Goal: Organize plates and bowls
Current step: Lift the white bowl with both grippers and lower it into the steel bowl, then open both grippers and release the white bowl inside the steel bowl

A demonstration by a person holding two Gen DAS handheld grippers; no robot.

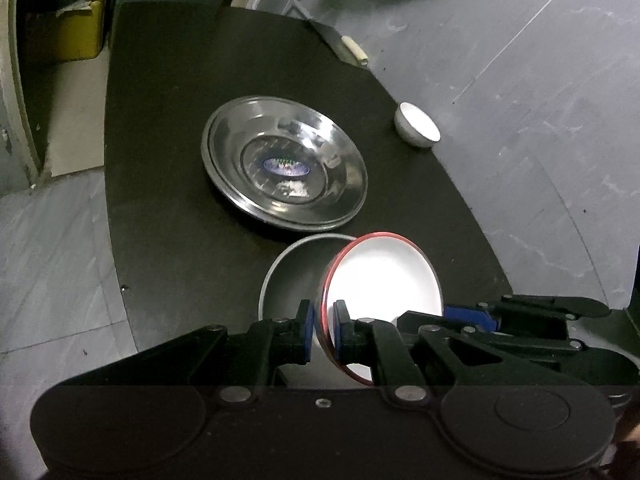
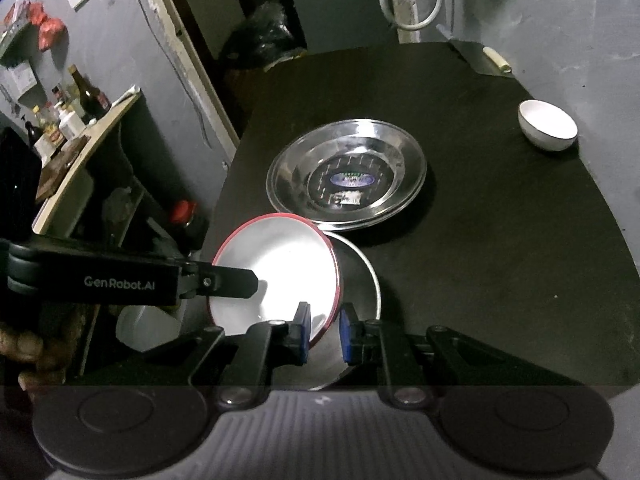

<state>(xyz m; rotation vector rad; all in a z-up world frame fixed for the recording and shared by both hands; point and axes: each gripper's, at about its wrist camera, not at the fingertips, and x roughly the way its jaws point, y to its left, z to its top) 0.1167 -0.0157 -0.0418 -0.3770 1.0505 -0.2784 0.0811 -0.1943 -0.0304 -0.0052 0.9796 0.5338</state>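
Red-rimmed bowl [image 1: 384, 280], clamped by the left gripper [image 1: 323, 330], tilts over the near steel bowl [image 1: 288, 280]; right gripper [image 2: 325, 334] straddles its rim unclenched, small white bowl [image 1: 417, 125] still apart far right.

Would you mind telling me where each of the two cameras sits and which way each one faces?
Left wrist: on the left gripper, looking forward and down at the black table; its own fingers clamp the rim of the red-rimmed bowl.
Right wrist: on the right gripper, facing likewise; its fingers stand apart at that bowl's edge, and the left gripper crosses in.
Shared: the bowl, steel plates, small white bowl.
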